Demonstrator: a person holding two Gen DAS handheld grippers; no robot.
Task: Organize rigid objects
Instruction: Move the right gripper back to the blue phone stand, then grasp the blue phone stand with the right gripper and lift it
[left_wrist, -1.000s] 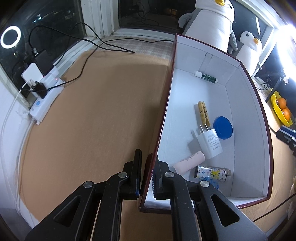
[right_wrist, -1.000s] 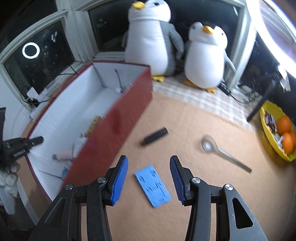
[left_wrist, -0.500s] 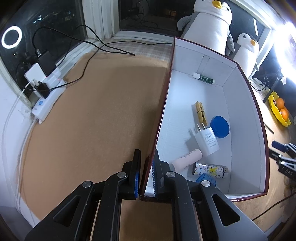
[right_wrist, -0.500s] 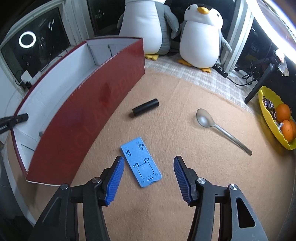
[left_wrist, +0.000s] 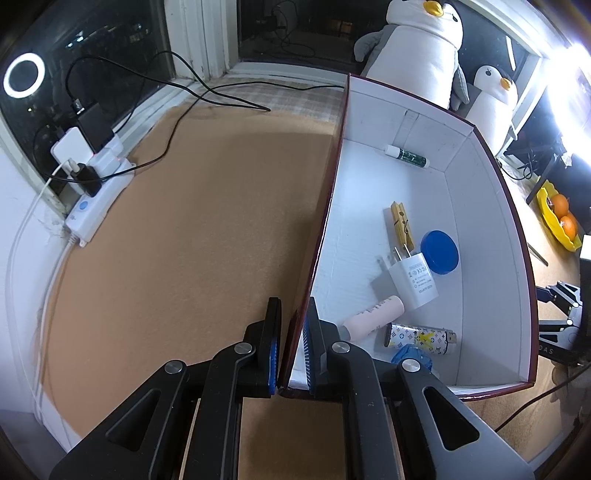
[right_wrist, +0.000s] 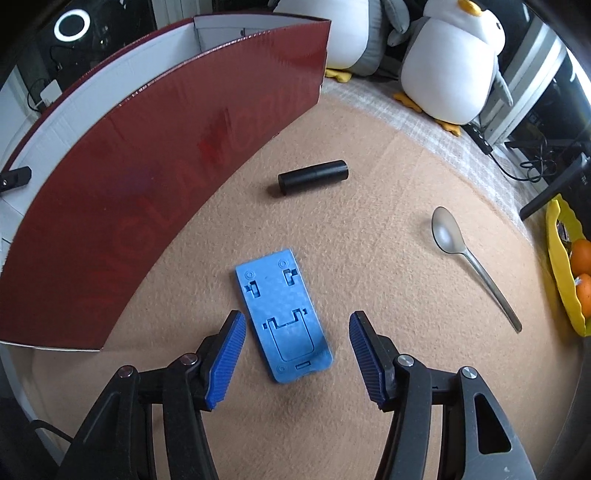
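This looks like a room in a home at night. Two plush white-and-grey penguin toys (right_wrist: 448, 62) sit at the far edge of a tan felt-covered surface (right_wrist: 369, 236) under dark window panes (left_wrist: 92, 40). A yellow plastic bowl of oranges (right_wrist: 565, 266) stands at the right. On the left sill a white power strip (left_wrist: 98, 206) carries chargers and black cables, and a ring light's reflection (left_wrist: 24, 75) glows in the glass.
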